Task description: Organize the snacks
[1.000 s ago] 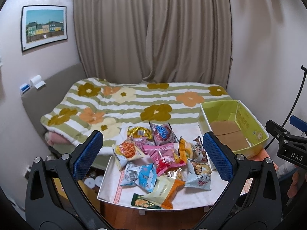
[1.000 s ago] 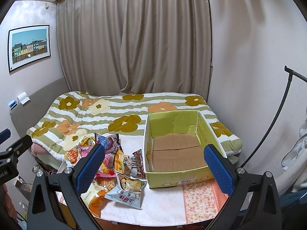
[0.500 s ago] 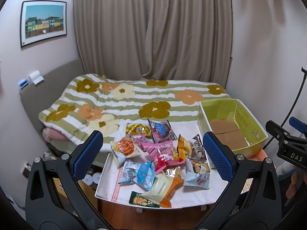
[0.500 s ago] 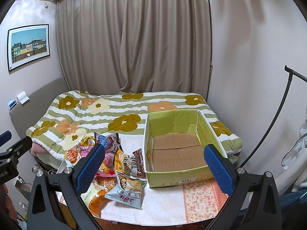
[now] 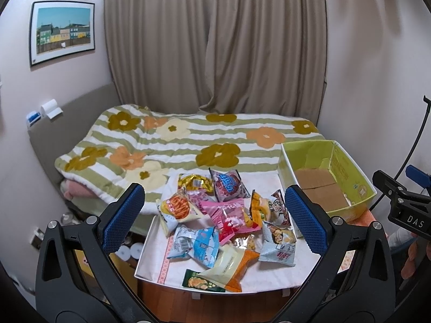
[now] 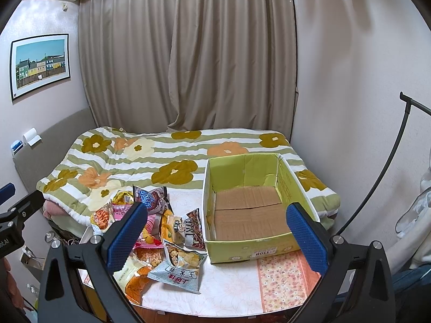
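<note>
Two grippers hover above a low table [image 6: 231, 290] at the foot of a flower-patterned bed [image 5: 188, 145], neither holding anything — the left gripper [image 5: 215, 215] with its blue-padded jaws spread wide over a heap of snack packets [image 5: 223, 215], the right gripper [image 6: 215, 231] equally wide apart and facing an empty green cardboard box [image 6: 253, 249]. The packets lie jumbled and overlapping on the table's left half, just beside the box; its brown floor is bare, so the sorting appears not to have begun. The sensible opening move, judging from the layout, is to take an outlying packet first — the pale blue-and-white bag [image 6: 177, 270] nearest the box sits partly clear of the others and would lift without dragging its neighbours. Crinkly foil bags are light and slippery; pinching a sealed edge or corner rather than the puffed middle should give a firmer hold and spare the contents. Lowering each packet well inside the box walls before letting go, and laying them flat in rows, would keep the result tidy rather than simply moving the heap.
</note>
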